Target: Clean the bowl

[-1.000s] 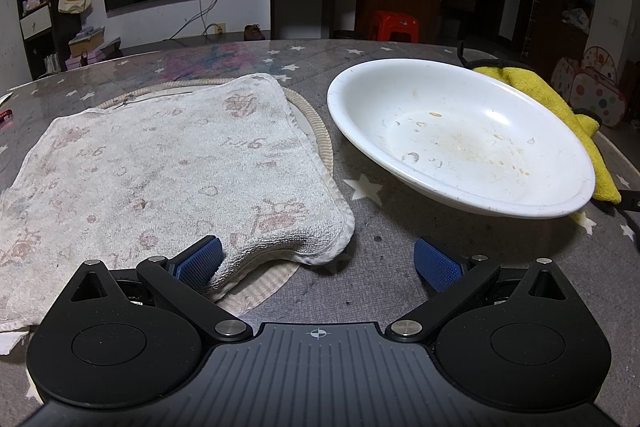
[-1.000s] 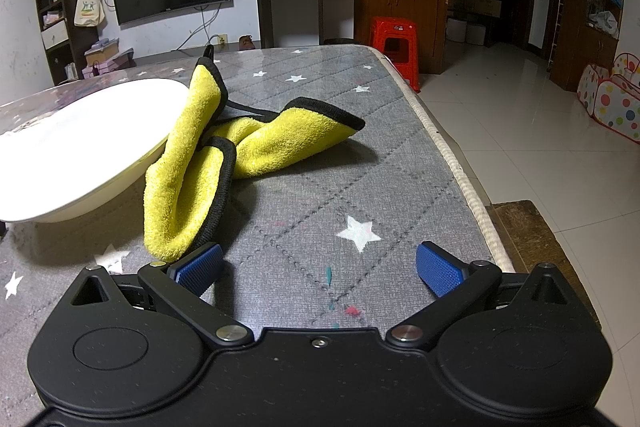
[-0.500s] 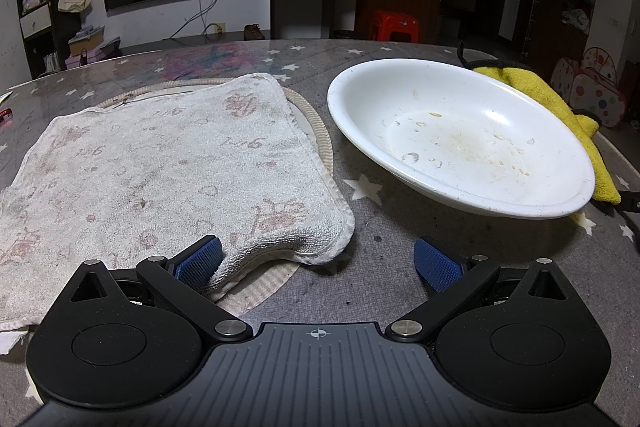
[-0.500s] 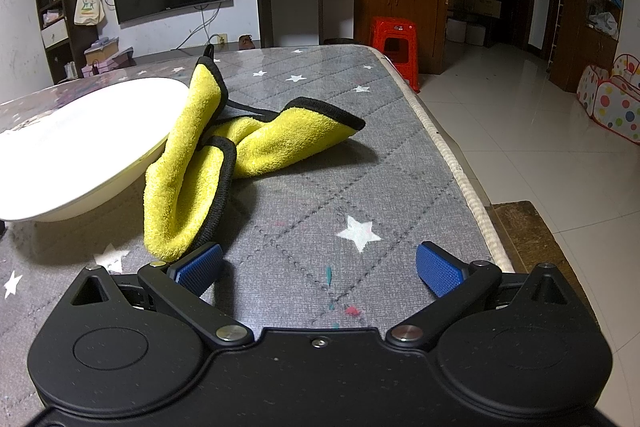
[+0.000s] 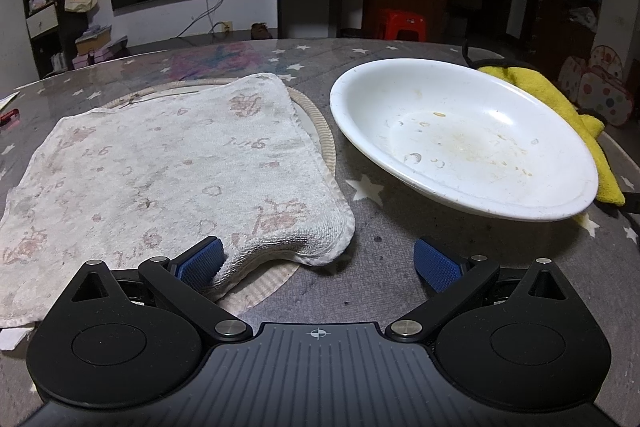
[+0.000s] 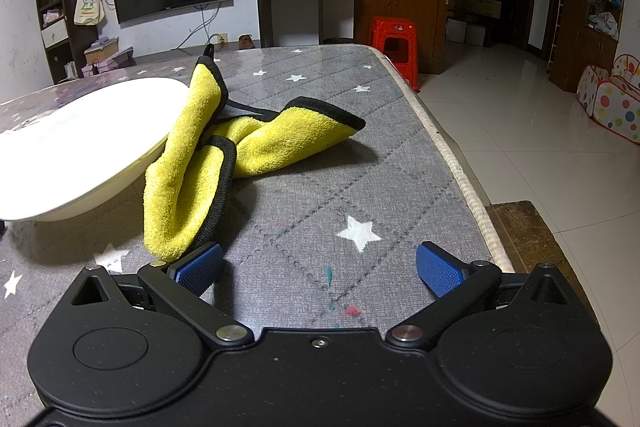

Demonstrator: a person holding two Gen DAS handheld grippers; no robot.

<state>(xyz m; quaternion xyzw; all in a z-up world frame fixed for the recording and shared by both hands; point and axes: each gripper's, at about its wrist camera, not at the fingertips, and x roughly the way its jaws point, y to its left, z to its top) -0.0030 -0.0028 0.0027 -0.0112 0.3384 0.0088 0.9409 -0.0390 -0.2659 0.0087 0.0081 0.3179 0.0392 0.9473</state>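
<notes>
A white shallow bowl with dried food specks sits on the grey star-patterned table; it also shows in the right wrist view at the left. A crumpled yellow cloth with black trim lies against the bowl's right side, and it shows behind the bowl in the left wrist view. My left gripper is open and empty, low over the table in front of the bowl, its left pad touching a white towel. My right gripper is open and empty, just in front of the yellow cloth's near end.
A worn white towel lies spread over a round woven mat left of the bowl. The table's right edge drops to a tiled floor. A red stool and cabinets stand behind.
</notes>
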